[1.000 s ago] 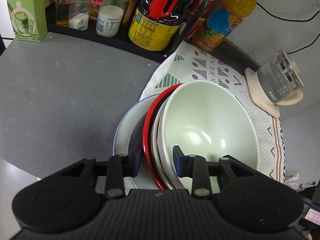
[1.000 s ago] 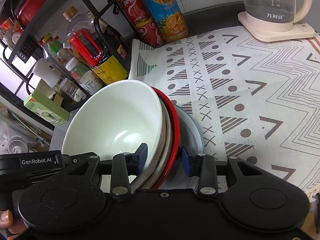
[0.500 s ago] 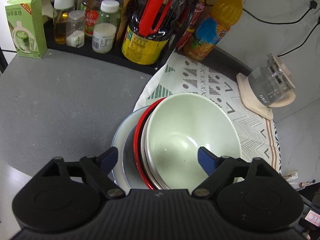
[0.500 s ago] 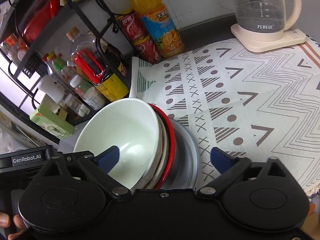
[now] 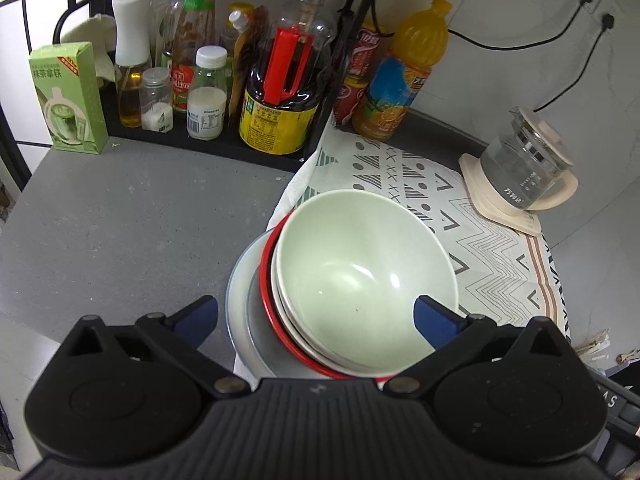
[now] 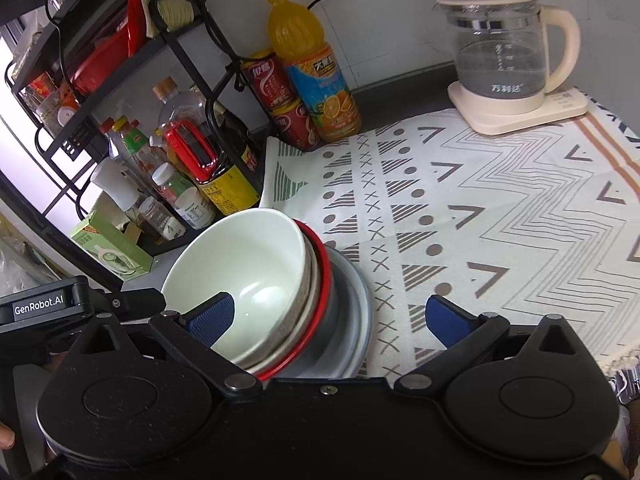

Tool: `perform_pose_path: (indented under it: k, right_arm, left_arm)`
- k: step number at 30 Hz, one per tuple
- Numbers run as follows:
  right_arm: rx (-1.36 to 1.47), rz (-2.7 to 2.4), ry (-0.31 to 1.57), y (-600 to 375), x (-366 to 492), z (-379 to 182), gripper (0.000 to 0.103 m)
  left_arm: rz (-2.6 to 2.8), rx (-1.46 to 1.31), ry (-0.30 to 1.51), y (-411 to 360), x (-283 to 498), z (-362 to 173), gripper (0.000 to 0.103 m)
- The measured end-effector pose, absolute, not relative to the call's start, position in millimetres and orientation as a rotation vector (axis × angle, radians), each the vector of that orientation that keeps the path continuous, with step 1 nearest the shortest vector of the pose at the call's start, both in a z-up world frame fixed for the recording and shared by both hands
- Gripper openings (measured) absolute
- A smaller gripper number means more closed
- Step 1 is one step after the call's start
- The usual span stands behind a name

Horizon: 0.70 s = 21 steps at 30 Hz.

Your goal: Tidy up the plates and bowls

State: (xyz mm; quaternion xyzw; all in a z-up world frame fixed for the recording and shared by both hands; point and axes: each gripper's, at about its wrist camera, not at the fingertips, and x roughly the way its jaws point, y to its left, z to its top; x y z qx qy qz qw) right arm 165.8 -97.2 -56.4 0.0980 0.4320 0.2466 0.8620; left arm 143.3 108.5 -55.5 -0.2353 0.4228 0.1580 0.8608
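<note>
Left wrist view: left gripper [image 5: 316, 316] opening wide, pads clear of nested bowls [image 5: 366, 272]; right gripper [image 6: 328, 318] released, likewise clear.

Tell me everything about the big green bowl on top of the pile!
The pale green bowl is smooth and glossy, like glazed ceramic, round and deep, with a thin rim. It is empty, with light shining off its inside. It sits upright on top of a stack, nested in a whitish bowl, above a red-rimmed dish and a grey-blue plate. The stack stands at the edge of a patterned cloth. No claw touches it.
</note>
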Motion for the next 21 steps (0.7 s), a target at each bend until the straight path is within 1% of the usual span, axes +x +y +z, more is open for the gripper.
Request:
perform_pose_path:
  k: [4,9,17,21]
  right_arm:
    - [0.208,0.501,0.886,-112.8,156.1,-48.4,0.103]
    - [0.226,0.474,0.863,-136.1,140.9,-46.3,0.103]
    - [0.201,0.44,0.794,-166.7,109.9,-39.4,0.103]
    - [0.189,0.415,0.788,-178.2,92.7,-36.1,0.103]
  left_arm:
    - [0.341,-0.491,0.888,99.7,135.7,-53.8,0.103]
    - [0.338,-0.456,0.843,84.0,120.1,-45.0,0.103]
    - [0.321,-0.397,0.856,54.3,97.1,-39.4,0.103]
    - [0.321,-0.391,0.856,46.9,82.4,-32.4,0.103]
